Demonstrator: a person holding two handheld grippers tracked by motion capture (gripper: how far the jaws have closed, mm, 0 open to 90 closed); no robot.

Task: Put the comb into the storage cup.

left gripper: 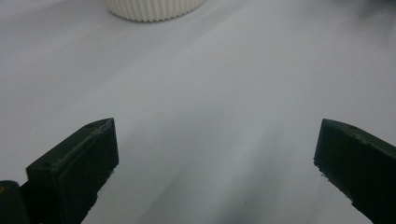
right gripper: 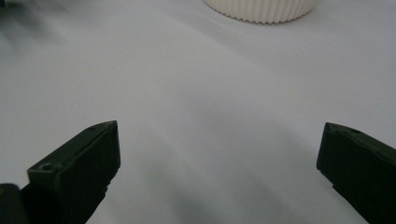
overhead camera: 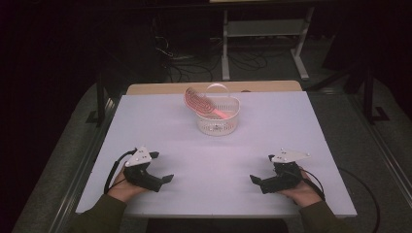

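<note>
A white ribbed basket point(overhead camera: 218, 118) with a hoop handle stands on the white table top point(overhead camera: 214, 160), towards its far middle. A pink hairbrush point(overhead camera: 200, 103) leans in it, head up over the left rim. My left gripper point(overhead camera: 162, 167) rests near the front left, held by a hand, jaws wide apart with nothing between them point(left gripper: 215, 154). My right gripper point(overhead camera: 261, 169) rests near the front right, open and empty too point(right gripper: 219, 154). The basket's base point(left gripper: 154, 8) sits at the top of the left gripper view, and the same base point(right gripper: 261, 9) tops the right gripper view.
A wooden strip point(overhead camera: 214, 87) runs along the table's far edge. Behind it, on the dark floor, are cables point(overhead camera: 194, 63) and a grey metal frame point(overhead camera: 265, 39). Bare white surface lies between both grippers and the basket.
</note>
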